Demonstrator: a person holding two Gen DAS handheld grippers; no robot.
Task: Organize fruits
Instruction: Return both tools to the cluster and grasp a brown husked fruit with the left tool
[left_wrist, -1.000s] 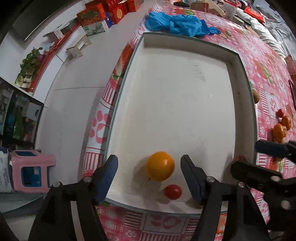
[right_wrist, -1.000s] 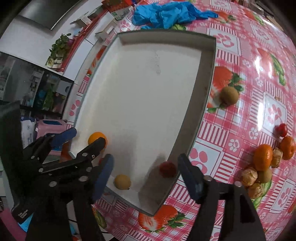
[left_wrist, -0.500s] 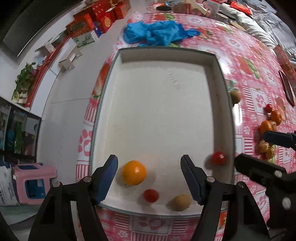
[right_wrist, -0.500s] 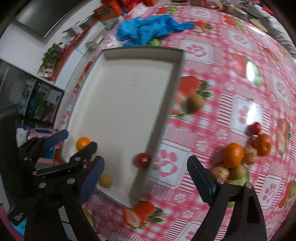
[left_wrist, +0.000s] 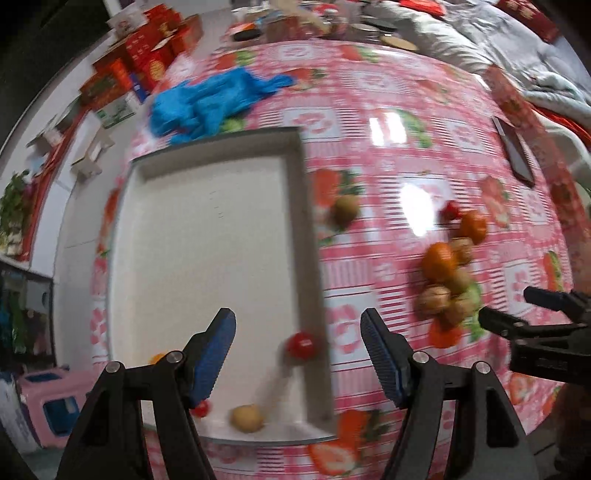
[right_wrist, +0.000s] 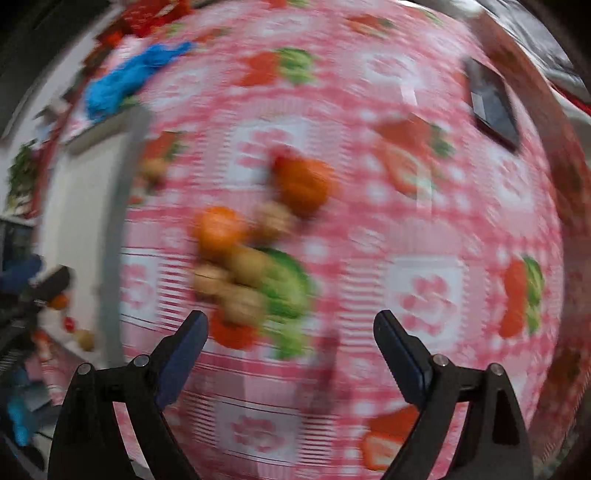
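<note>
Both views have swung from the white tray (left_wrist: 207, 236) toward the heaped fruit (right_wrist: 243, 258); the right gripper (right_wrist: 291, 332), empty, has just widened, the left gripper (left_wrist: 297, 332) gapes released; those small round, likely bruisable fruits want a gentle pinch across the middle

I work in a home: my table has a pink strawberry tablecloth (left_wrist: 388, 122), red gift boxes (left_wrist: 147, 62) stand by the wall, and grey bedding (left_wrist: 461, 40) lies behind.
</note>
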